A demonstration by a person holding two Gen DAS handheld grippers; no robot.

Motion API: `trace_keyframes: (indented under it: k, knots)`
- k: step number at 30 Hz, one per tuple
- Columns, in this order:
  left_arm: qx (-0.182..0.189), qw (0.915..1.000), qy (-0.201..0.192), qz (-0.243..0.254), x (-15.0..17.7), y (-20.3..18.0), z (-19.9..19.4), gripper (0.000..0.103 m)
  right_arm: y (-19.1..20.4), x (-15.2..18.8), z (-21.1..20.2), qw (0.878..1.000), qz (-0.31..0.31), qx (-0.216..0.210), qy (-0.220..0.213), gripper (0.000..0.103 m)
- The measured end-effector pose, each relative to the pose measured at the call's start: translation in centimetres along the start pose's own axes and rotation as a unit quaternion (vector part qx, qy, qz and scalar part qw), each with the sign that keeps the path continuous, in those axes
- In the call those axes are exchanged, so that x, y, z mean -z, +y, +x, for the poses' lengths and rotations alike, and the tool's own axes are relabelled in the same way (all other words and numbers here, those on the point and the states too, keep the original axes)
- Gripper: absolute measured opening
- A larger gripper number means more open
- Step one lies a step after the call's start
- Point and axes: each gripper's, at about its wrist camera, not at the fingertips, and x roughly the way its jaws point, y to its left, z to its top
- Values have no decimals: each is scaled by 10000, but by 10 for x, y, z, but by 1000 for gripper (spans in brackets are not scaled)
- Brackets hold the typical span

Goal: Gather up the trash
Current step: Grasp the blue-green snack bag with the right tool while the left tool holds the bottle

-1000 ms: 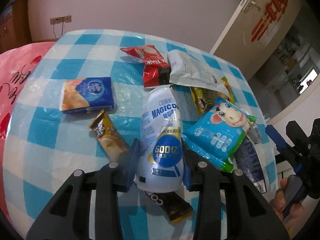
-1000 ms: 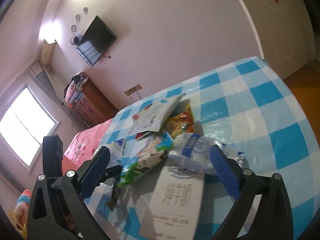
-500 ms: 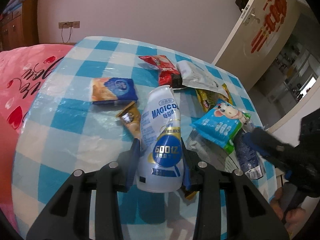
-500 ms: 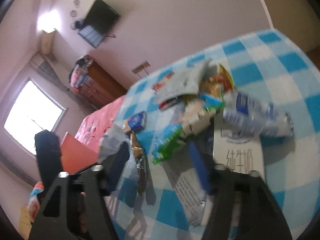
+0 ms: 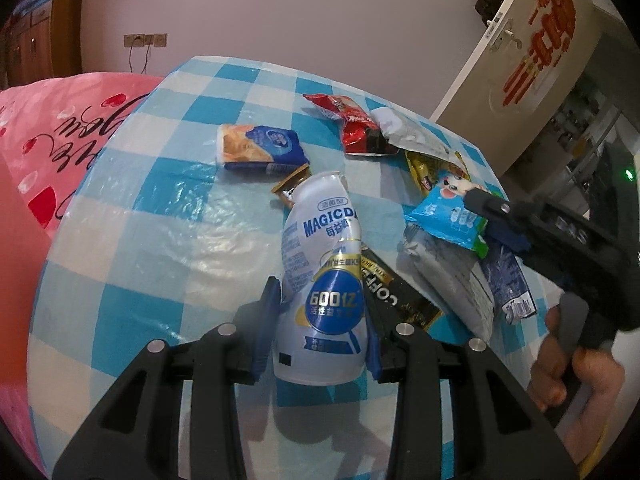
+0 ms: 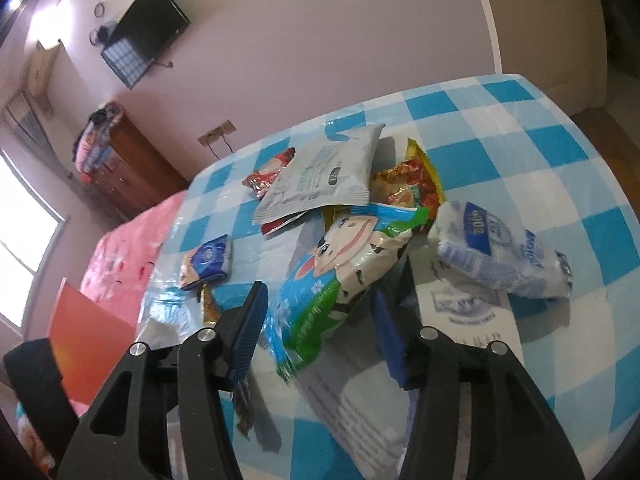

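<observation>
L gripper (image 5: 320, 320) is clamped on the white drink bottle (image 5: 322, 276), pads on both sides of its lower body, bottle raised over the checked tablecloth (image 5: 168, 216). R gripper (image 6: 320, 328) has just been closing, w/ the cow-print snack bag (image 6: 340, 268) between its jaws; the bag looks pinched at its near end, so I read it as gripped. The same bag and gripper show at the right edge of the left wrist view.

Around them, plenty left on the table: blue biscuit pack (image 5: 260, 148), red wrapper (image 5: 356, 124), grey pouch (image 6: 324, 176), yellow-red wrapper (image 6: 408, 184), crushed clear water bottle (image 6: 500, 256), white milk carton (image 6: 400, 392) lying flat under the R jaws, black coffee sachet (image 5: 396, 300), small brown sachet (image 5: 292, 184). No bin or bag for the trash in either view; an orange-red shape low left in the right wrist view can't be identified.

Progress, as I judge it: early. Two items in hand, approx. eight more to pick up, nothing visibly dropped off yet.
</observation>
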Motion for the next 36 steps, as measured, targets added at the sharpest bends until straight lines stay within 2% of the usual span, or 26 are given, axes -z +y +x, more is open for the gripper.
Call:
trace_keyframes:
  k: [2,4,7,10,11,12,18,24,36]
  knots:
    - [9,10000,-10,-45,1,5,-1,39,5,-3,10,9999,-90,97,101,57]
    - [38,10000,-17,-86,2,8,-3,39,11,-4,16,9993,-258,277,48,59]
    - [54,9999,-34,-106,4,13,-5,39,11,-6,21,9990,-320,298,-62,61]
    - [93,9998,-15,-145,7,18,-6,39,14,-6,23,9981,-446,408,-122,57]
    - [107,9998,-9,-158,8,19,-6,39,14,-5,25,9972,-508,539,-137,50]
    - [117,9998,-5,-165,8,20,-6,39,13,-4,25,9968,-531,566,-173,48]
    - [165,9997,7,-205,13,25,-8,39,12,-3,20,9969,-545,528,-219,38]
    - [208,9995,-45,-239,18,29,-16,39,16,8,9,9968,-639,304,-368,34]
    - [262,9992,-154,-247,24,34,-34,39,29,31,-11,9947,-907,280,-388,30]
